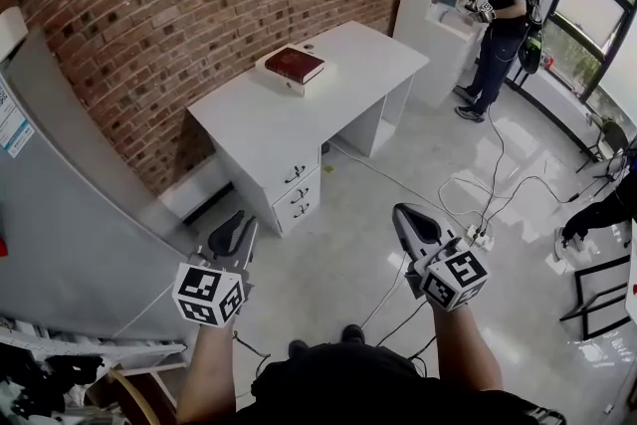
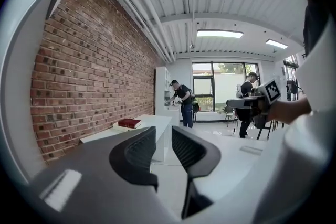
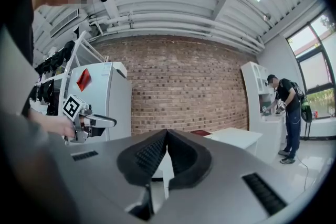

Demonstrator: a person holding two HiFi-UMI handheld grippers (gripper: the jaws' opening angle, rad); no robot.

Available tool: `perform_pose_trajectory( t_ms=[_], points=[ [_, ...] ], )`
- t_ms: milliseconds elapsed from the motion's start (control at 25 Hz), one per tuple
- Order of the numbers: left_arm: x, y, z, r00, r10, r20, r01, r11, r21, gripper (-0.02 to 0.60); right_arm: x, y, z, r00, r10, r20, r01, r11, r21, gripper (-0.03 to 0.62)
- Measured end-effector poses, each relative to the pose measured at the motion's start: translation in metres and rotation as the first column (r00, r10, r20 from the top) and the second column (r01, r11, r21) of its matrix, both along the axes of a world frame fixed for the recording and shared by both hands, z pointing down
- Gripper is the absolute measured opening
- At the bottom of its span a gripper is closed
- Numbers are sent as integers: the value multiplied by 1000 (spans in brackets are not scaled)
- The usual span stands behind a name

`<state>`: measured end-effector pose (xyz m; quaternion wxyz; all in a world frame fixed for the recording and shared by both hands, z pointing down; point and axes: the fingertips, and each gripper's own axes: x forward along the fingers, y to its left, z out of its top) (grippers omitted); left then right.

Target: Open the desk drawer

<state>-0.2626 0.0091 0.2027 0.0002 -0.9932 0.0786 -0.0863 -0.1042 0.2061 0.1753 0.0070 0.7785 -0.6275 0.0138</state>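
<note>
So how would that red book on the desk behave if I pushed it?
The red book lies flat, so it would probably slide, not tip or roll. Its hard-looking cover suggests it stays stiff.

We hold both grippers out ahead of us, one in each hand, side by side and well apart. Our left gripper [image 1: 246,220] points forward and tips a little downward. Its jaws stand slightly apart, with a narrow gap and nothing between them. Our right gripper [image 1: 400,212] points forward about level. Its jaws are closed tip to tip on nothing. Each gripper carries its marker cube at the rear, over the hand that bears it: the left cube [image 1: 209,294] and the right cube [image 1: 456,277]. Our bare left forearm [image 1: 204,373] and right forearm [image 1: 463,348] rise from the bottom of the head view, either side of our torso.
</note>
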Motion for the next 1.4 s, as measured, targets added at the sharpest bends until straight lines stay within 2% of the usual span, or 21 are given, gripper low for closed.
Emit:
perform_pose_trajectory(
  t_ms=[280, 360, 640, 840, 1160, 1400],
  points=[
    [1, -4, 2, 999, -41, 6, 41, 999, -11, 149, 8, 5, 4, 999, -17, 43, 16, 1000, 12, 22],
    [3, -4, 3, 999, -44, 7, 44, 999, -16, 163, 10, 6, 5, 998, -18, 53, 17, 1000, 12, 108],
    [6, -3, 9, 998, -60, 21, 61, 998, -32, 236, 12, 10, 10, 996, -36, 78, 35, 999, 4, 200],
    [11, 6, 6, 999, -46, -2, 46, 999, -24, 293, 15, 15, 15, 994, -52, 98, 52, 999, -3, 256],
    [39, 37, 14, 999, -50, 23, 50, 998, -27, 311, 48, 52, 14, 993, -54, 106, 54, 999, 4, 267],
    [59, 67, 12, 997, -72, 21, 72, 997, -18, 311, 65, 81, 25, 987, -93, 128, 94, 996, -4, 267]
  ],
)
